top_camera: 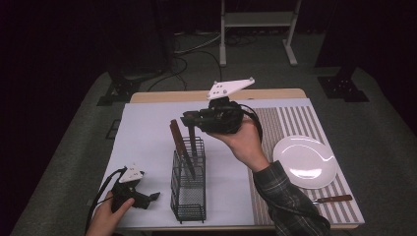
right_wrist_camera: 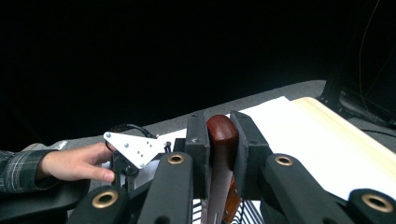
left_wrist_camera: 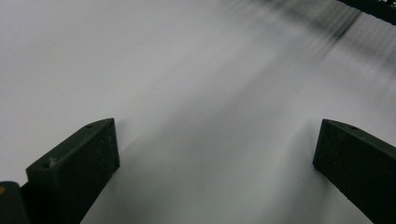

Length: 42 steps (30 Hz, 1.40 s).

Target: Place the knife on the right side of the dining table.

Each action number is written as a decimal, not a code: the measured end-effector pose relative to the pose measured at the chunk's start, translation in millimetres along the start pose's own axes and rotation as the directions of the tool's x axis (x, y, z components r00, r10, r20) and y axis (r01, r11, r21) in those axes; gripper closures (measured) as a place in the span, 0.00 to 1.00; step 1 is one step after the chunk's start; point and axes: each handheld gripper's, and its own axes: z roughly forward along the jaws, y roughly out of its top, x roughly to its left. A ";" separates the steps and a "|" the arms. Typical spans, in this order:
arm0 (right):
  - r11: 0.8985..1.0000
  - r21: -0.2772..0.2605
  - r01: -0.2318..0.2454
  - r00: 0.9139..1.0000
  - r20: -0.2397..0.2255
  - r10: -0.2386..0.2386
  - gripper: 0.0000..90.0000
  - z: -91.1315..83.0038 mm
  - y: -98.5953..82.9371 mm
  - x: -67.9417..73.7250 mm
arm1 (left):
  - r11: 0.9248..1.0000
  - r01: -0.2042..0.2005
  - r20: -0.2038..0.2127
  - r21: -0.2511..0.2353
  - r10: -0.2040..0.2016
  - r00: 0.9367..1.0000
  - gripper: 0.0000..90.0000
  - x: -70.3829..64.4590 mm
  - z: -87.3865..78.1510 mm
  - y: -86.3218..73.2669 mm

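- The jaws of the right gripper point(right_wrist_camera: 219, 154) are clenched on the rounded wooden handle of a knife point(right_wrist_camera: 222, 140), which is held upright between the two black pads.
- In the high view the same knife point(top_camera: 192, 140) is seen hanging blade-down from the right gripper point(top_camera: 189, 119), its lower part inside the black wire basket point(top_camera: 188, 194) standing on the worktop point(top_camera: 147, 132).
- A second wooden-handled utensil point(top_camera: 180, 147) is already leaning in the basket, just beside the held one.
- The step in hand is judged to be the lowering of the knife into the basket; the next move calls for a straight descent until the tip is seated, then a release of the jaws.
- The right hand point(top_camera: 243, 140) is raised above the basket with the forearm reaching in from the lower right, the gripper turned to point leftward.
- The jaws of the left gripper point(left_wrist_camera: 215, 158) are spread wide with nothing between them, over bare white worktop.
- The left gripper point(top_camera: 147, 198) is held low at the near left edge, near the basket but apart from it.
- A white plate point(top_camera: 305, 161) and another wooden-handled utensil point(top_camera: 333, 199) are left on the striped mat point(top_camera: 280, 123) at the right.
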 end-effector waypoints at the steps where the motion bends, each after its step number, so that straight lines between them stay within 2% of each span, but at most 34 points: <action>1: 1.000 0.000 0.000 1.000 0.000 0.000 0.87 0.0 0.0 0.0 | 1.000 0.000 0.000 0.000 0.000 1.000 0.00 0.0 0.0 0.0; 12: 0.998 -0.055 0.005 0.999 0.034 -0.004 0.87 -23.5 18.6 -2.3 | 1.000 0.000 0.000 -0.002 0.000 1.000 0.00 0.0 0.1 -0.1; 27: 0.994 -0.108 0.013 0.996 0.095 -0.003 0.87 -52.7 26.7 -9.2 | 1.000 -0.002 -0.002 -0.002 0.002 1.000 0.00 0.1 0.1 -0.1; 35: 0.994 -0.110 0.002 0.986 0.164 0.016 0.87 -67.9 17.1 -22.4 | 1.000 0.000 -0.001 -0.002 0.000 1.000 0.00 0.0 0.1 -0.1; 42: 0.995 -0.095 0.002 0.972 0.235 0.021 0.87 -75.9 4.5 -33.6 | 1.000 -0.001 0.000 0.000 0.001 1.000 0.00 0.1 0.0 0.0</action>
